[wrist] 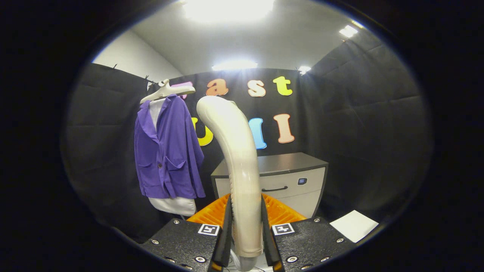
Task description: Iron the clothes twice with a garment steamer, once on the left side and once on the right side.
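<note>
- Two fingers of the tongs [245,234] clamp the steamer [236,158] by its lower handle, one finger on each side; the pale curved body rises upright between them, head bending away at the top.
- Purple jacket [168,151] hangs on a pale hanger [168,90] against the booth wall, beyond the fingers and off to their left, well apart from the steamer head; a white garment [172,206] shows below its hem.
- Grey cabinet [287,177] stands beyond the fingers to the right; white sheet [353,224] lies near its base.
- Judgement: steamer in hand, neither side pass begun.
- Risk: grip sits low on a tall smooth handle, so the head may swing or twist in the tongs during the reach.
- Risk: jacket hangs free; pushing the head in could swing it on the hanger or knock it off.
- Risk: strokes drifting to the middle would leave left and right passes overlapping.
</note>
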